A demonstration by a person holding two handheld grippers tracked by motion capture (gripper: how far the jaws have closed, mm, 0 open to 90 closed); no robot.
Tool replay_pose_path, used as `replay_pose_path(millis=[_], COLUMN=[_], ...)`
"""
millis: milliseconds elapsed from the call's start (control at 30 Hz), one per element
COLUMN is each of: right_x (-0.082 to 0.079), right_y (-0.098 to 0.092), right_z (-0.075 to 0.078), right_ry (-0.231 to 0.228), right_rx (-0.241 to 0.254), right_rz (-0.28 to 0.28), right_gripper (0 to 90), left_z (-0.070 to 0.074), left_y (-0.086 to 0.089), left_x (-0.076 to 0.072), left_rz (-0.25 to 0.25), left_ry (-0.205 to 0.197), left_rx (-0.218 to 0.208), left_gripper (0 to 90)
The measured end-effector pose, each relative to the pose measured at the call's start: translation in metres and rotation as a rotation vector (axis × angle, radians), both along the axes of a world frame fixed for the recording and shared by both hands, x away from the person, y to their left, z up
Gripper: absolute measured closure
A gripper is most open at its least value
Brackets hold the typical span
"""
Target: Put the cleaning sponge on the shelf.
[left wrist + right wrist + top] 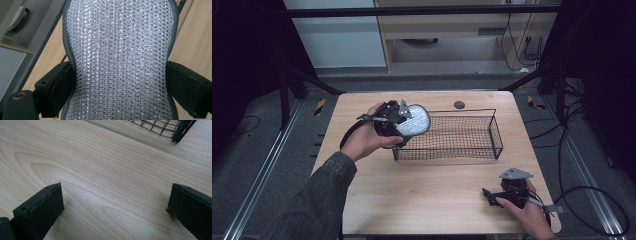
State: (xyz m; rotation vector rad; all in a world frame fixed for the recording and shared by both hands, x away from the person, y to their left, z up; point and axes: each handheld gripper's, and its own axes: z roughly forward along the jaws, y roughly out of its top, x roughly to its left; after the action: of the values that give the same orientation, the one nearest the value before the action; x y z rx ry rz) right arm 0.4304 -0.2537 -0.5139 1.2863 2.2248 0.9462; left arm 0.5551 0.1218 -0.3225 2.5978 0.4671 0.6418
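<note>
Table: a light wooden table (422, 195) with a round dark plug (459, 104) set in its top near the far edge.
Wire basket: a black wire basket (495, 131) stands a little right of the table's middle, long side running left to right; nothing can be seen lying inside it. In the right gripper view one of its corners (175, 130) shows at the far right.
Sparkly pad: a flat oval pad (414, 122) with a grey rim and a glittering silver mesh face, held up above the table at the basket's left end, overlapping its near-left corner in the high view. Whether it touches the wire cannot be told. In the left gripper view it runs up the middle between the jaws (120, 57).
Left gripper: the left gripper (398, 131) is in the person's left hand (362, 140), far left of the table's middle. Its jaws press on the pad's two long edges, pinching it to a waist.
Right gripper: the right gripper (486, 192) rests low at the near right corner in the right hand (527, 210), well apart from the basket. Its jaws are spread wide with bare wood between them (115, 210).
In the way: the pad and left gripper cover the basket's left end from above.
Around: grey floor, a metal rail (259, 180) on the left, loose cables (582, 195) on the right, and pale cabinets (452, 30) beyond the far edge.
</note>
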Motion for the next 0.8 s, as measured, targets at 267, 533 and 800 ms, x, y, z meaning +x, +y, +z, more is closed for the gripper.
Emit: replay_pose_path(millis=[267, 533, 800], right_x=[0.0, 0.0, 0.0], right_y=[0.0, 0.001, 0.001], right_z=[0.0, 0.0, 0.0], right_ry=[0.003, 0.002, 0.001], right_rx=[-0.001, 0.0, -0.001], right_rz=[-0.004, -0.006, -0.007], right_gripper=[0.3, 0.3, 0.3], left_z=[-0.006, -0.01, -0.006], left_y=[-0.014, -0.024, -0.029], left_x=[0.006, 0.018, 0.021], left_rz=[-0.039, -0.045, -0.079], left_ry=[-0.011, -0.015, -0.038], left_rx=[0.037, 0.045, 0.017], left_gripper=[9.9, 9.9, 10.1])
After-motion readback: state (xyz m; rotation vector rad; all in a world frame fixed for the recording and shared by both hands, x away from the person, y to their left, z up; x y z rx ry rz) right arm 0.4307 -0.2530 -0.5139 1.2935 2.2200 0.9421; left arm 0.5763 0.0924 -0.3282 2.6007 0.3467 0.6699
